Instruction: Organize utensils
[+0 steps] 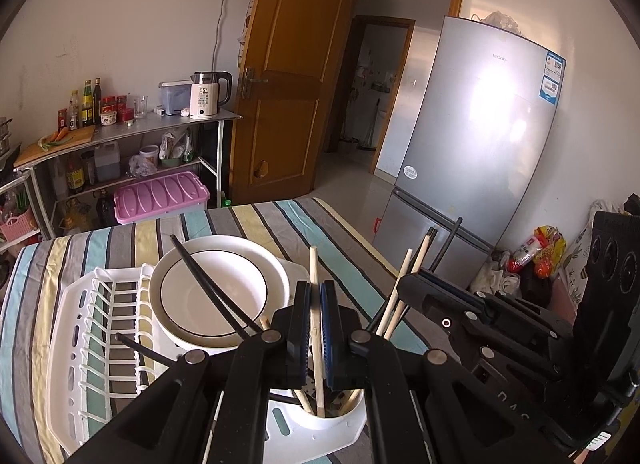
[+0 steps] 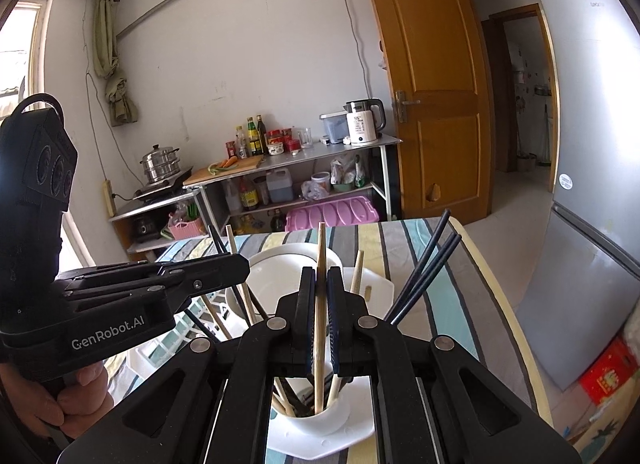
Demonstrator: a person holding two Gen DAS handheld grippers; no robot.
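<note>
A white utensil cup [image 1: 328,420] at the corner of the white dish rack [image 1: 72,344] holds several wooden and black chopsticks. My left gripper [image 1: 316,296] is shut on a wooden chopstick [image 1: 314,264] that stands in the cup. My right gripper [image 2: 321,280] is shut on another wooden chopstick [image 2: 320,248], its lower end in the cup [image 2: 320,420]. The right gripper also shows in the left wrist view [image 1: 412,280] among the chopsticks. Stacked white plates [image 1: 216,292] sit in the rack with a black chopstick [image 1: 200,276] lying across them.
The rack sits on a table with a striped cloth [image 1: 248,220]. A silver fridge [image 1: 480,136] stands to the right. A metal shelf [image 2: 296,156] with bottles, a kettle and a cutting board is at the far wall, beside an open wooden door [image 2: 432,84].
</note>
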